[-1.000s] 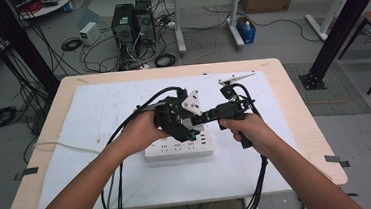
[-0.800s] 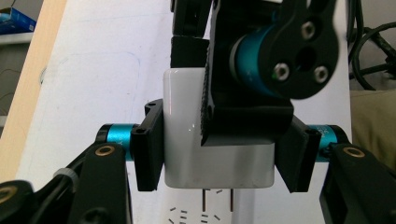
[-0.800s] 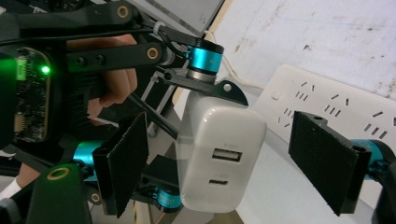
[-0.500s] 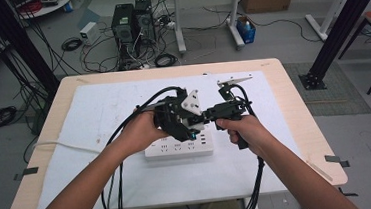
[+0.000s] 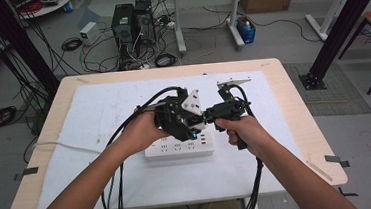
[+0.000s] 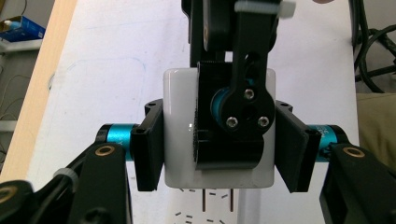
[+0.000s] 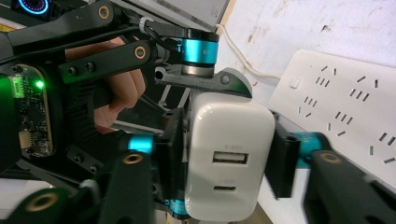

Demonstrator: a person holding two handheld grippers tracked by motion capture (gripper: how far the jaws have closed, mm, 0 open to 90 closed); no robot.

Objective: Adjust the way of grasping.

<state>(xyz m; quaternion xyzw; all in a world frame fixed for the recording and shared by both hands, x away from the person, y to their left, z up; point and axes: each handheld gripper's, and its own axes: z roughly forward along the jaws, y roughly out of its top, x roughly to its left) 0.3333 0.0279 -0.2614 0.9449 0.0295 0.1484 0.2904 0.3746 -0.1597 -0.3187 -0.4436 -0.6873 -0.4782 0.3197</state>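
One white charger block point(image 7: 229, 158), a smooth glossy plastic brick with rounded corners, hangs in the air above the middle of the desk point(image 5: 293, 101), just over the single white power strip point(image 5: 179, 149). In the right gripper view one face of the block carries two ports, a wide rectangular one above a small oval one. Both tools meet on it: the left hand-held gripper point(image 6: 219, 151) has its two flat black pads against opposite sides of the block, and the right hand-held gripper point(image 7: 226, 158) is closed on it too, one jaw pressed to the block's left side and the other at its right side. In the left gripper view a black jaw of the right tool lies across the block's near face and hides much of it. The power strip lies flat near the desk's front edge, a long white bar with rows of slotted sockets, and a pale cord point(image 5: 58, 143) runs from it toward the left edge. A white sheet point(image 5: 99, 111) with faint marks covers most of the light wooden top. Black cables point(image 5: 117, 185) trail from both tools over the front edge. A small metal bracket point(image 5: 234, 82) lies toward the back edge.
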